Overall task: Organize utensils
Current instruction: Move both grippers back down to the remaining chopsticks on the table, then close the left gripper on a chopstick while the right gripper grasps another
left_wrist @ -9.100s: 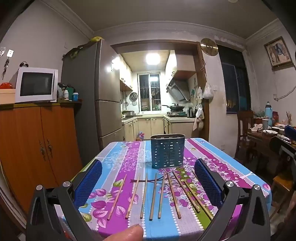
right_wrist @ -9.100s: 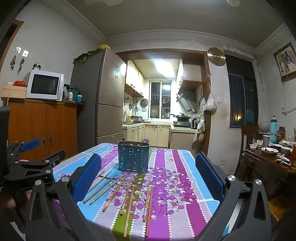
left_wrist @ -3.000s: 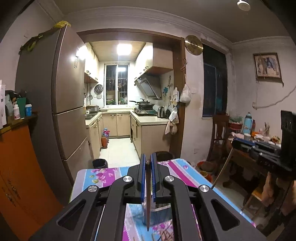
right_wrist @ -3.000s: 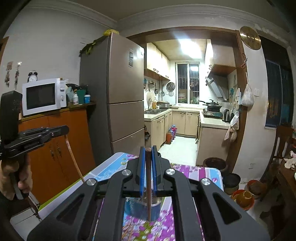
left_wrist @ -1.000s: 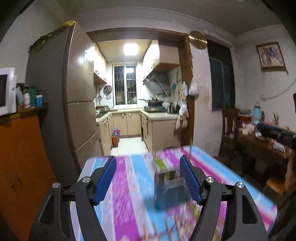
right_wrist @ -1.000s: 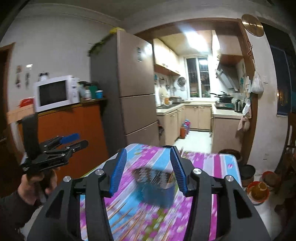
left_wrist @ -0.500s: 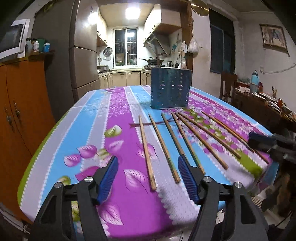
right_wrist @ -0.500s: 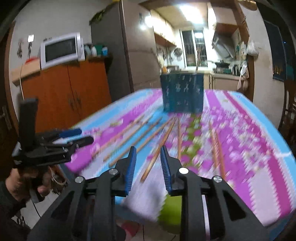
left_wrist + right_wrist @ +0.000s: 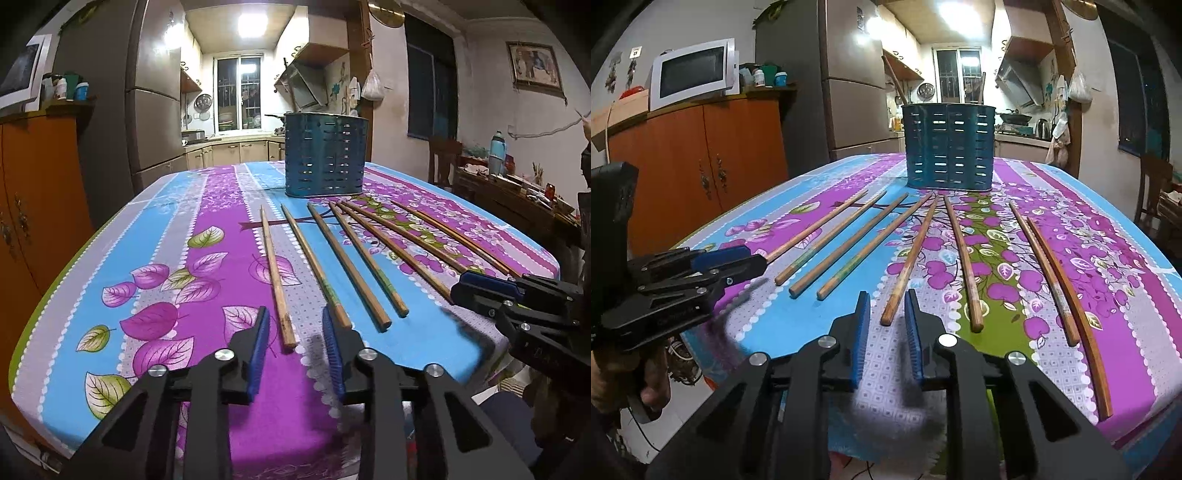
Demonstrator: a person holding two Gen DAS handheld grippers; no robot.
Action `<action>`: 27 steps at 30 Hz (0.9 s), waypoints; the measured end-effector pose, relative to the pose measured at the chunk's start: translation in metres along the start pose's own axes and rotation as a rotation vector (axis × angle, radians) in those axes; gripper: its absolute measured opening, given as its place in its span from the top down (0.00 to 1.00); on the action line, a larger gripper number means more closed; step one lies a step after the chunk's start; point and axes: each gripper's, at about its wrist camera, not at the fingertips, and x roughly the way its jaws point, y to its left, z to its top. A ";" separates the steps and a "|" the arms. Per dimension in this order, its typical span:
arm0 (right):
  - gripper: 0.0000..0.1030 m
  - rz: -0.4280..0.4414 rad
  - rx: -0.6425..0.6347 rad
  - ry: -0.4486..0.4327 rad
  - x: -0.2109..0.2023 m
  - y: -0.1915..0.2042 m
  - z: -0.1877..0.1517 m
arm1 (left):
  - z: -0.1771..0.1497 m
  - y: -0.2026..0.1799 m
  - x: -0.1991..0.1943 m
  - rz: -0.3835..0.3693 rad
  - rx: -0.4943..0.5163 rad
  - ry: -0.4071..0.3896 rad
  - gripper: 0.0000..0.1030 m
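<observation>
Several wooden chopsticks lie side by side on the flowered tablecloth [image 9: 173, 236], pointing at a blue slotted utensil holder [image 9: 326, 154] at the far end; the holder also shows in the right wrist view [image 9: 948, 147], with two chopsticks standing in it. My left gripper [image 9: 295, 325] is open and low at the near table edge, its fingers either side of the near end of the leftmost chopstick [image 9: 275, 275]. My right gripper [image 9: 885, 308] is open, its fingers either side of the near end of a middle chopstick [image 9: 911, 258].
An orange cabinet [image 9: 698, 162] with a microwave [image 9: 690, 74] and a grey fridge [image 9: 846, 81] stand to the left. A cluttered side table [image 9: 517, 192] and a chair stand to the right. The kitchen lies beyond the table's far end.
Both grippers came down from above the holder to the near table edge. Their jaws have narrowed around the near ends of two chopsticks. Two chopsticks now stand in the holder.
</observation>
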 end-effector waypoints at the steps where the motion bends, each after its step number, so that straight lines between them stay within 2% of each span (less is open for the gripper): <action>1: 0.84 -0.004 0.000 0.004 0.002 0.000 -0.001 | -0.001 0.001 0.001 0.000 -0.004 0.002 0.73; 9: 0.86 -0.028 -0.008 0.005 0.006 0.002 -0.003 | -0.007 0.000 0.003 0.005 -0.010 -0.007 0.74; 15: 0.88 -0.058 0.001 -0.017 0.008 0.006 -0.004 | -0.011 -0.004 0.003 0.041 -0.003 -0.039 0.81; 27: 0.88 -0.089 0.007 -0.040 0.009 0.008 -0.005 | -0.014 -0.008 0.004 0.070 0.009 -0.067 0.82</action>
